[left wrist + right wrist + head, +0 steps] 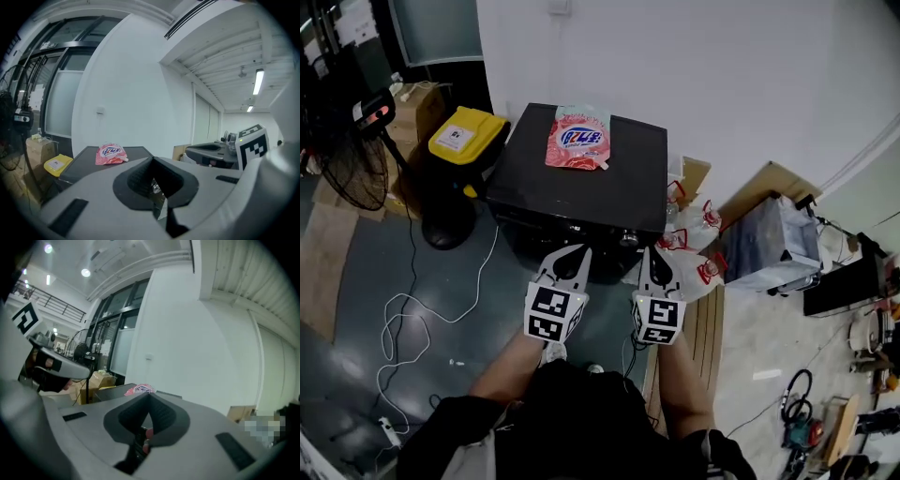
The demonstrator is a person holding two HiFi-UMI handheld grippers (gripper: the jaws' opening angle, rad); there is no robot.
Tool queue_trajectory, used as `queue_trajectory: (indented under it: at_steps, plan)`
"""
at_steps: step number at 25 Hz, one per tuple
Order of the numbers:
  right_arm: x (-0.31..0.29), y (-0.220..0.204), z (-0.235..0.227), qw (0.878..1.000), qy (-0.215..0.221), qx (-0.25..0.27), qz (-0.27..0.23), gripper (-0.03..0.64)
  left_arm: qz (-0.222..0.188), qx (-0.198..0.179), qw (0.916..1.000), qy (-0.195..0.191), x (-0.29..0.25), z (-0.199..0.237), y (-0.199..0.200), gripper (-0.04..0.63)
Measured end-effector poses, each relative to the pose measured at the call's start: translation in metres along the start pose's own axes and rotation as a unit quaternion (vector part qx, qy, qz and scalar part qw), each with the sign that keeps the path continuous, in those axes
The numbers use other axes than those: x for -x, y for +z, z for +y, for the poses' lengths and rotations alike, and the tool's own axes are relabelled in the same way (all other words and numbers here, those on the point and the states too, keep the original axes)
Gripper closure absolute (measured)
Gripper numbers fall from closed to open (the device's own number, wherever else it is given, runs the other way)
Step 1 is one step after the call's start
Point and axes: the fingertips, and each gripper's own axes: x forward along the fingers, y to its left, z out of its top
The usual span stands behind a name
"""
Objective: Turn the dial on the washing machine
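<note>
A black washing machine (581, 183) stands against the white wall, with a pink detergent pouch (578, 139) lying on its lid. Its round dial (628, 238) sits on the front panel near the right corner. My left gripper (579, 253) is shut and empty, its tip just in front of the panel, left of the dial. My right gripper (650, 253) is shut and empty too, its tip close beside the dial on the right. In the left gripper view the closed gripper (152, 161) points over the lid toward the pouch (110, 153). The right gripper view shows its gripper (149, 397) closed, the pouch (139, 389) beyond.
A yellow-lidded bin (467, 136) and a black fan (352, 159) stand left of the machine. A white cable (403, 323) loops over the floor at the left. Plastic bags with red handles (698, 248) and a clear storage box (769, 246) crowd the right side.
</note>
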Motion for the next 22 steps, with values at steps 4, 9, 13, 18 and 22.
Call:
queue_trajectory:
  at_steps: [4,9,13,18,22]
  plan:
    - [-0.007,-0.015,0.007,0.986,0.076,0.146,0.003,0.524,0.008,0.012,0.9996,0.024,0.002,-0.005,-0.011,0.589]
    - [-0.01,-0.058,0.011,0.941,0.154,0.302,0.015,0.465,0.023,0.03,0.9978,0.054,0.0,-0.015,-0.048,0.588]
    - [-0.03,-0.093,0.013,0.904,0.177,0.389,-0.002,0.437,0.019,0.031,0.9972,0.065,-0.019,-0.011,-0.088,0.588]
    - [-0.056,-0.146,0.023,0.875,0.199,0.442,-0.025,0.42,0.0,0.017,0.9977,0.066,-0.054,0.0,-0.153,0.589]
    - [-0.082,-0.198,0.024,0.84,0.213,0.498,-0.042,0.375,-0.024,-0.005,0.9979,0.06,-0.09,0.013,-0.211,0.588]
